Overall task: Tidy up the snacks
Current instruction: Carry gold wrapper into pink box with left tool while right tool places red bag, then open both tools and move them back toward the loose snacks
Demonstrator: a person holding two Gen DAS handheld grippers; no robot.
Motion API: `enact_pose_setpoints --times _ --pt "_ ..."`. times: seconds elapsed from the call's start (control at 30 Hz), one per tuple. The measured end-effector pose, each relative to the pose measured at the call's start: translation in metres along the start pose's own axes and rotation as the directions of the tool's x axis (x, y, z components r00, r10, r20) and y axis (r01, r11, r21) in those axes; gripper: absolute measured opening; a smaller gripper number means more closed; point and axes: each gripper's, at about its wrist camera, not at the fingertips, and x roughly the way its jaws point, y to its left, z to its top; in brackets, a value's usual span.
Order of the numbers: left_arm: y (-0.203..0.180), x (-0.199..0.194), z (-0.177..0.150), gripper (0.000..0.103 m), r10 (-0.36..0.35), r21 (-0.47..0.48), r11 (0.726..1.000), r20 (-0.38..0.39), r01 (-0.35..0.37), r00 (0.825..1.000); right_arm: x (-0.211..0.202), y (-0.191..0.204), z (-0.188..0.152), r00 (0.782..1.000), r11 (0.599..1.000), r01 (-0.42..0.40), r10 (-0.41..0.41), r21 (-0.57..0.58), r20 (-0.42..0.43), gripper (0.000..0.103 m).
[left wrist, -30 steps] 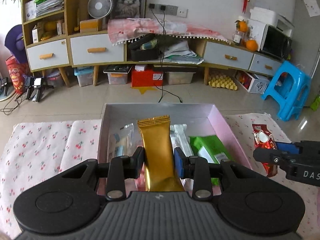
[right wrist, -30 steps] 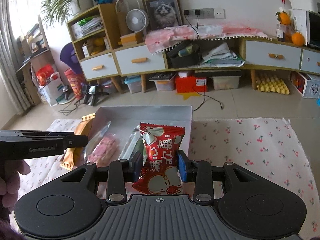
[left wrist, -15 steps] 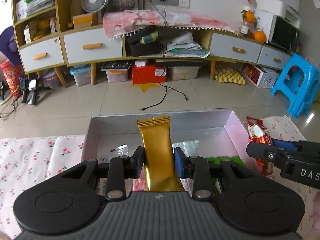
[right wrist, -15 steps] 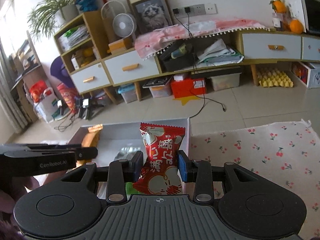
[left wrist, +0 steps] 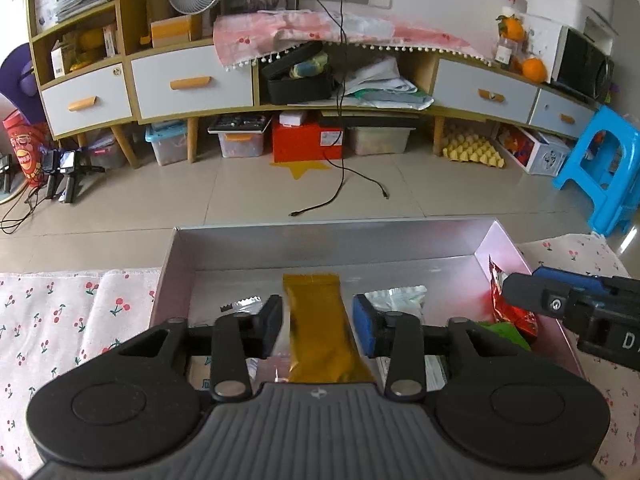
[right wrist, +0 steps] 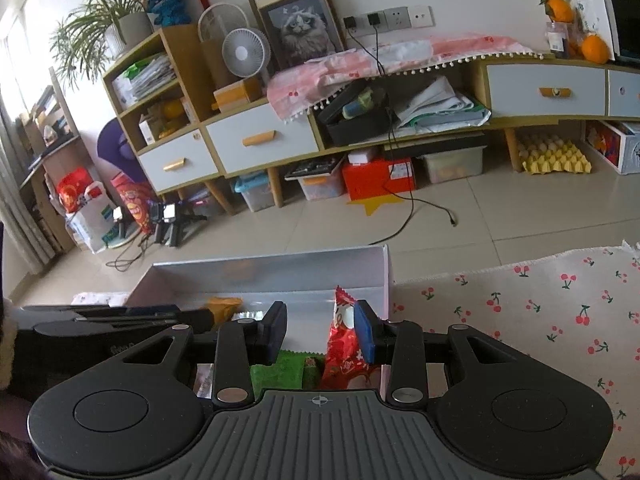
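A pink-sided box [left wrist: 498, 240] with a grey inside sits on the cherry-print cloth and holds several snack packs. My left gripper [left wrist: 318, 330] is open over the box; a gold snack pack [left wrist: 320, 332] lies loose between its parted fingers. My right gripper [right wrist: 320, 330] is open over the box's right side [right wrist: 385, 276]; a red snack pack [right wrist: 343, 344] leans against its right finger [right wrist: 365, 332], clear of the left one. The red pack [left wrist: 510, 312] and the right gripper [left wrist: 560, 308] also show in the left wrist view. A green pack [right wrist: 280, 372] lies in the box.
The cherry-print cloth [right wrist: 540, 320] spreads right and left [left wrist: 60, 312] of the box. Silver packs [left wrist: 396, 292] lie in the box. Beyond are a tiled floor, a long cabinet [left wrist: 192, 84], a blue stool [left wrist: 604, 168] and a black cable [left wrist: 340, 196].
Both grippers have opened and moved down into the box. The gold pack and the red pack have been let go and are dropping between the fingers.
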Motion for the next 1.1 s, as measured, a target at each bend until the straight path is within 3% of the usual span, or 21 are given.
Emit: enact_pose_setpoints --times 0.1,0.4,0.8,1.1 --pt "-0.001 -0.003 0.001 0.043 0.003 0.005 1.000 0.004 -0.003 1.000 -0.001 -0.001 -0.002 1.000 1.000 0.006 -0.006 -0.002 -0.007 0.038" --pt "0.004 -0.027 0.000 0.052 0.025 0.007 1.000 0.020 -0.026 0.999 -0.026 0.005 -0.005 1.000 0.999 -0.011 0.010 -0.031 -0.017 0.059" --pt "0.015 -0.077 -0.013 0.087 0.047 0.002 0.999 0.058 -0.047 0.997 -0.086 0.033 0.001 1.000 0.997 0.009 -0.007 -0.075 0.029 0.093" --pt "0.013 -0.108 -0.032 0.100 0.052 0.049 0.997 0.077 -0.055 0.996 -0.118 0.051 -0.009 0.999 0.994 0.029 -0.028 -0.103 0.016 0.097"
